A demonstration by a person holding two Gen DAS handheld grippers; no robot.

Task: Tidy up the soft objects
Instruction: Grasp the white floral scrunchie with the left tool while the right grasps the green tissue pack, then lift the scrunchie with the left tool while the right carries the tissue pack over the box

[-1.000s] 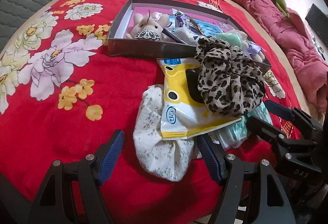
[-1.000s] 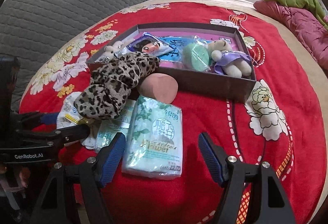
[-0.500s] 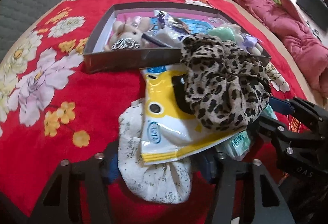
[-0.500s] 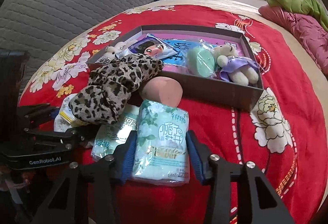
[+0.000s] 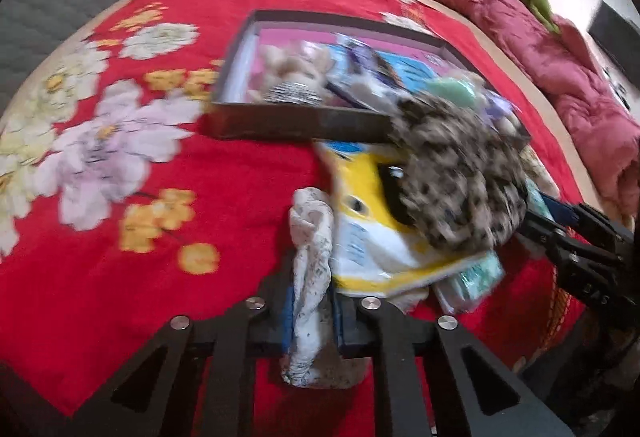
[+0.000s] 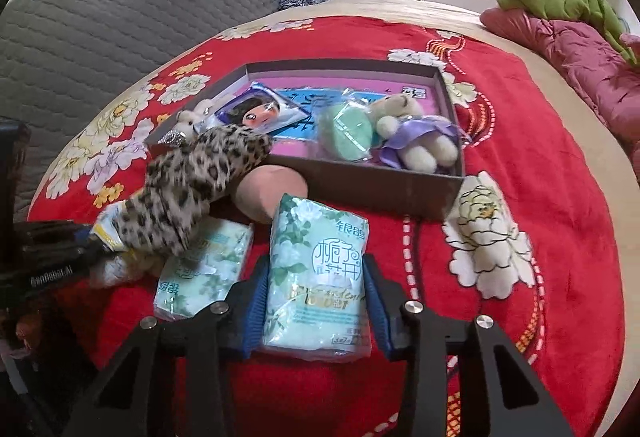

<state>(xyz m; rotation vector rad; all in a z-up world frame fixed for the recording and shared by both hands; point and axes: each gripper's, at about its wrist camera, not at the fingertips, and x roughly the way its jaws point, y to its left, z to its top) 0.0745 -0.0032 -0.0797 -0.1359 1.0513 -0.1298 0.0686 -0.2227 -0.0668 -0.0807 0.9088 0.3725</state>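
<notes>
left claw (image 5: 311, 311) clamped on a bunched white speckled cloth (image 5: 310, 269), blue pads pressing it from both sides. cloth partly under a yellow-and-white packet (image 5: 368, 233), with a leopard-print scrunchie (image 5: 456, 173) piled on top and leaning over the near wall of the shallow brown box (image 5: 280, 123). left view blurred, so finer detail lost.

right claw (image 6: 316, 303) closed around a pale green tissue pack (image 6: 318, 277), one blue pad on each long side. a second tissue pack (image 6: 204, 269) just beside it, partly under the scrunchie. a pink rounded sponge (image 6: 270, 193) touching the box's near wall, between the scrunchie and the gripped pack.

inside the box: a small plush rabbit (image 6: 192, 119) at the left corner, a packet with a cartoon face (image 6: 260, 111), a green round puff in plastic (image 6: 348, 133), and a plush bear in a purple dress (image 6: 412, 135) at the right end.

all resting on a bed with a red floral blanket (image 6: 520, 141); grey quilted headboard (image 6: 140, 5) behind, crumpled pink quilt (image 6: 580, 57) to the right.
</notes>
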